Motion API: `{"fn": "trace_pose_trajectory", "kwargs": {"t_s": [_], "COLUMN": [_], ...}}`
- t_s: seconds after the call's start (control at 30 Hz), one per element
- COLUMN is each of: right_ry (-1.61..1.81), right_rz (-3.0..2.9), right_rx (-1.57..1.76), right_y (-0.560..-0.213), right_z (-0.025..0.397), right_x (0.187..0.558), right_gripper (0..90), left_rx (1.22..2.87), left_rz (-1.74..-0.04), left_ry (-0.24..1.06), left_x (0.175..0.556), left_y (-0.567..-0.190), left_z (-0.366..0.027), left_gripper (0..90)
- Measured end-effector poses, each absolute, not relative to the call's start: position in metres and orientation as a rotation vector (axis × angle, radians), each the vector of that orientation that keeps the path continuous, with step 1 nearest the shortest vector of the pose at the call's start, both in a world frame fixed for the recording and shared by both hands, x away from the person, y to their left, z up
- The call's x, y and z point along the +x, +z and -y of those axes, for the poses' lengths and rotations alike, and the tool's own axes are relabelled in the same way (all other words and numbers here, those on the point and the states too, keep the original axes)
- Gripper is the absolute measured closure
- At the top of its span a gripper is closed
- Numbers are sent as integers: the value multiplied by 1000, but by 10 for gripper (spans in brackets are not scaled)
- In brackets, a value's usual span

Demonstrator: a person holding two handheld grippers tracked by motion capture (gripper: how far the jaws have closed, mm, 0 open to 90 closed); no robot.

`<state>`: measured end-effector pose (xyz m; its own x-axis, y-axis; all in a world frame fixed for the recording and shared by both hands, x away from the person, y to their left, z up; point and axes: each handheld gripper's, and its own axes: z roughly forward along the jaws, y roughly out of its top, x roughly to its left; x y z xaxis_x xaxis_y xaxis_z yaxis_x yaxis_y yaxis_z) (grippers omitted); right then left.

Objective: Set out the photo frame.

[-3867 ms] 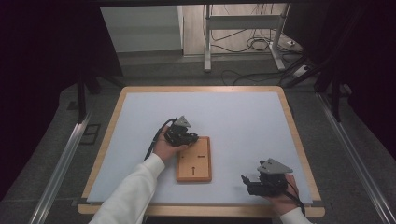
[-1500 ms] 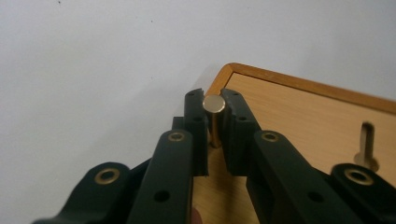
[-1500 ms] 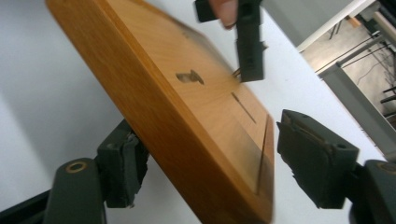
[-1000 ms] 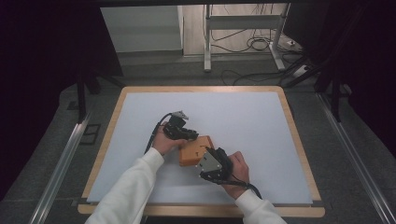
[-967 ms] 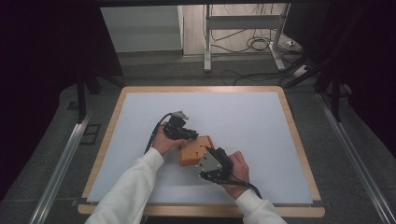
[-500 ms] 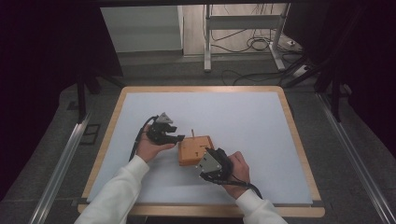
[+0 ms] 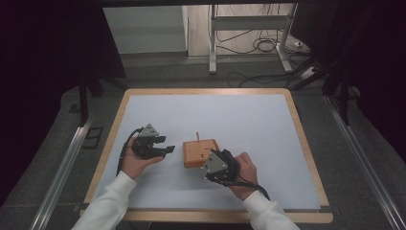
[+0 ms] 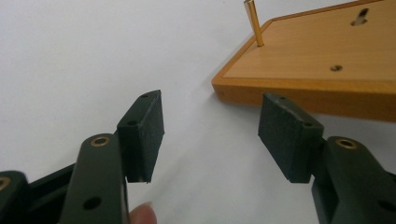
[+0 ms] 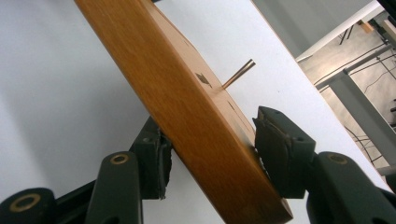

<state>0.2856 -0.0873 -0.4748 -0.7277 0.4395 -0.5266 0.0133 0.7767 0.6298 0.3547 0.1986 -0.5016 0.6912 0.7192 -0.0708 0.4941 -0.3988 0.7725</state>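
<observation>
The table (image 7: 306,143) has a pale wooden rim and a white top. Grey floor (image 7: 158,72) surrounds it. Metal rails (image 7: 62,167) run along both sides. Behind it stand a metal frame (image 7: 249,28) and loose cables (image 7: 263,45). Both flanks are dark.

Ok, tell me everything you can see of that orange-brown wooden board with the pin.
The orange-brown wooden board is a flat rectangle with rounded edges, a thin inlaid border line and a few small holes in its top. One slim brass-coloured pin stands upright near a corner. It lies on the white table mat; the right gripper clamps its edge, jaws above and below.
</observation>
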Motion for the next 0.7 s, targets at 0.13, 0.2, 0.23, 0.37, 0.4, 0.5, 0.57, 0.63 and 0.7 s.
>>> {"fn": "trace_pose_trajectory", "kwargs": {"t_s": [0.13, 0.2, 0.23, 0.37, 0.4, 0.5, 0.57, 0.63, 0.7], "right_ry": [796, 802, 801, 786, 780, 761, 754, 742, 742], "right_rz": [-2286, -2288, -2291, -2301, -2305, -2312, -2322, -2331, -2338], "right_rx": [333, 338, 341, 329, 322, 309, 303, 298, 290], "right_y": [-471, -470, -469, -466, -465, -463, -461, -459, -458], "right_z": [89, 89, 89, 87, 87, 84, 82, 81, 80], "right_x": [288, 289, 290, 292, 293, 294, 295, 296, 298], "right_gripper": [493, 497, 499, 507, 510, 520, 526, 532, 538], "left_rx": [2089, 2097, 2099, 2118, 2121, 2134, 2140, 2146, 2149], "left_rz": [-915, -911, -908, -893, -891, -887, -890, -893, -895], "left_ry": [334, 325, 319, 311, 309, 310, 305, 300, 297], "left_x": [349, 347, 345, 339, 337, 334, 332, 330, 328], "left_y": [-504, -506, -507, -511, -512, -514, -517, -520, -522], "left_z": [-200, -200, -200, -199, -198, -199, -201, -203, -204], "left_gripper": [402, 401, 404, 402, 402, 399, 400, 400, 400]}}
